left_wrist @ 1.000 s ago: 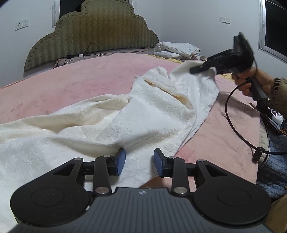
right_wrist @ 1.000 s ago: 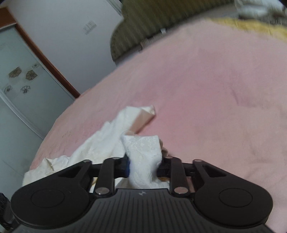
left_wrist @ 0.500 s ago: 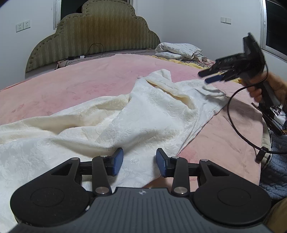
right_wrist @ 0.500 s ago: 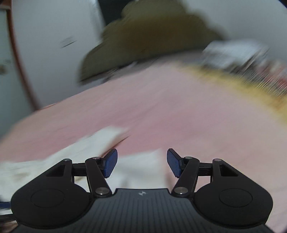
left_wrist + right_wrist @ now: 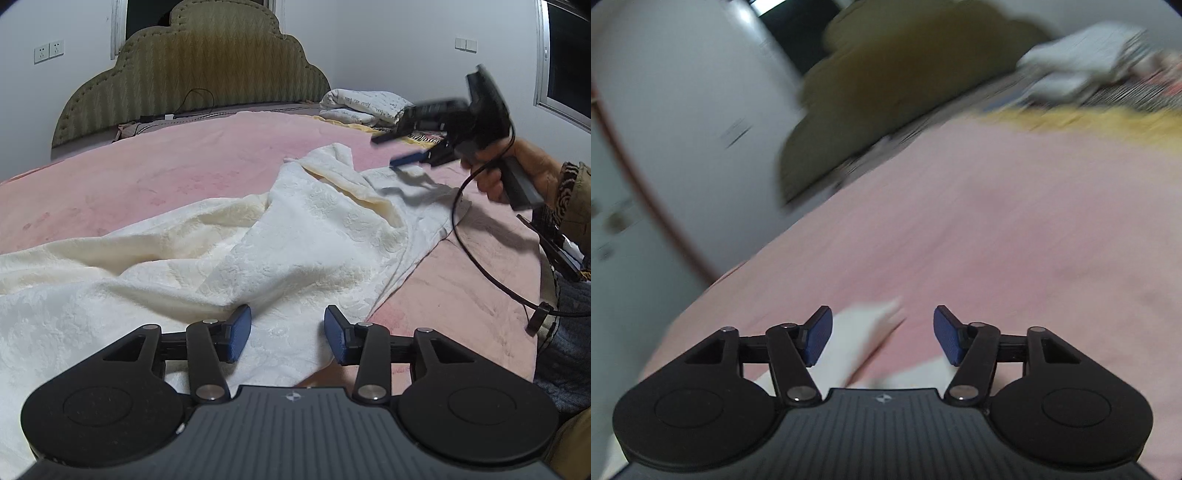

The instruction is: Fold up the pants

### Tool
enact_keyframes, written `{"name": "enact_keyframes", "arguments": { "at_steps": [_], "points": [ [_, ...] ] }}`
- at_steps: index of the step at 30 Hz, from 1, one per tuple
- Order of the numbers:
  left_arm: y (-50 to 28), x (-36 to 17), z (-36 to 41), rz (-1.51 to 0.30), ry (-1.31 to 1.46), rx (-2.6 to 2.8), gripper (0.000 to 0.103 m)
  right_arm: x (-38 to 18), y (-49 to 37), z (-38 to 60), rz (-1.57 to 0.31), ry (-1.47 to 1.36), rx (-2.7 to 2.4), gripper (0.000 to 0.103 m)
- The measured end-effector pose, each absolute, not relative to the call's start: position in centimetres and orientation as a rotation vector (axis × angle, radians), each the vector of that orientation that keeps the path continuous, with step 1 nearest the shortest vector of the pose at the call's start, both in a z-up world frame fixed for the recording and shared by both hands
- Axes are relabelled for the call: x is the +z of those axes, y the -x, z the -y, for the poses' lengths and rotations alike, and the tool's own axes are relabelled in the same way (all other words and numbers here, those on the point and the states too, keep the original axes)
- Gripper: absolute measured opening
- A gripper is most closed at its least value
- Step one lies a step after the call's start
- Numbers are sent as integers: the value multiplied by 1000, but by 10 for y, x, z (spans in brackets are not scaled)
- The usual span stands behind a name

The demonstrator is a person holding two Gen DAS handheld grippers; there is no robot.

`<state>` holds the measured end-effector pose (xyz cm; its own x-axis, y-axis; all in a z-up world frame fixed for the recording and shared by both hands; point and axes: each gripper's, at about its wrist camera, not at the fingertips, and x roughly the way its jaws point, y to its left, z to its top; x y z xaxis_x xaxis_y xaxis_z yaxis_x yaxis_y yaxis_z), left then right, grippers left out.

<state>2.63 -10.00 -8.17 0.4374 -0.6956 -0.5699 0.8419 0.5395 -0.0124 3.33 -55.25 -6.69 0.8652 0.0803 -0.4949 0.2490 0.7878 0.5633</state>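
The cream-white textured fabric pants [image 5: 229,266] lie crumpled across the pink-covered bed [image 5: 155,166], near its foot edge. The left gripper [image 5: 287,332] hovers over the near pant fabric, fingers spread, holding nothing. The right gripper [image 5: 882,334] hangs above the far end of the pants, fingers spread and empty. Risk: closing on bunched layers would trap wrinkles and produce a skewed fold.

The left gripper [image 5: 287,328] sits low in the frame, jaws wide apart, holding nothing. The right gripper [image 5: 400,149] is at upper right, open too; a hand [image 5: 517,170] grips its handle.
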Motion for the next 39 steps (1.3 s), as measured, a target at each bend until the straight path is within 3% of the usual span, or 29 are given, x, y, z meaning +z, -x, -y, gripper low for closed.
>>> {"name": "enact_keyframes", "arguments": {
  "at_steps": [2, 3, 6, 10, 18, 19, 20, 21, 23, 26, 28, 34, 37, 39],
  "points": [
    [-26, -82, 100, -561, -290, -973, 50, -84, -48, 544, -650, -580, -175, 67],
    [-26, -82, 100, -561, -290, -973, 50, -83, -49, 539, -633, -508, -239, 58],
    [-26, -82, 100, -561, -291, -973, 50, -54, -61, 492, -598, -250, -472, 61],
    [-26, -82, 99, -558, -290, -972, 51, -29, -87, 414, -576, 5, -266, 59],
    [-26, -82, 99, -564, -276, -982, 54, -67, -122, 366, -730, 166, -284, 58],
    [-26, -82, 99, -564, -275, -983, 55, -67, -119, 369, -715, 142, -290, 53],
    [-26, -82, 98, -564, -273, -985, 56, -67, -117, 374, -705, 104, -295, 23],
    [-26, -82, 98, -565, -271, -989, 60, -65, -114, 385, -688, 33, -300, 11],
    [-26, -82, 98, -565, -269, -991, 62, -58, -100, 405, -640, -91, -316, 9],
    [-27, -82, 98, -566, -267, -998, 66, -46, -49, 435, -548, -278, -371, 8],
    [-26, -82, 98, -565, -272, -1007, 73, -42, -14, 453, -510, -383, -404, 7],
    [-21, -84, 105, -548, -330, -1004, 79, -63, 51, 489, -566, -653, -393, 8],
    [-22, -84, 104, -548, -322, -1005, 79, -73, 49, 502, -545, -761, -371, 14],
    [-21, -83, 103, -543, -316, -1001, 79, -79, 45, 513, -499, -864, -348, 35]
  ]
}}
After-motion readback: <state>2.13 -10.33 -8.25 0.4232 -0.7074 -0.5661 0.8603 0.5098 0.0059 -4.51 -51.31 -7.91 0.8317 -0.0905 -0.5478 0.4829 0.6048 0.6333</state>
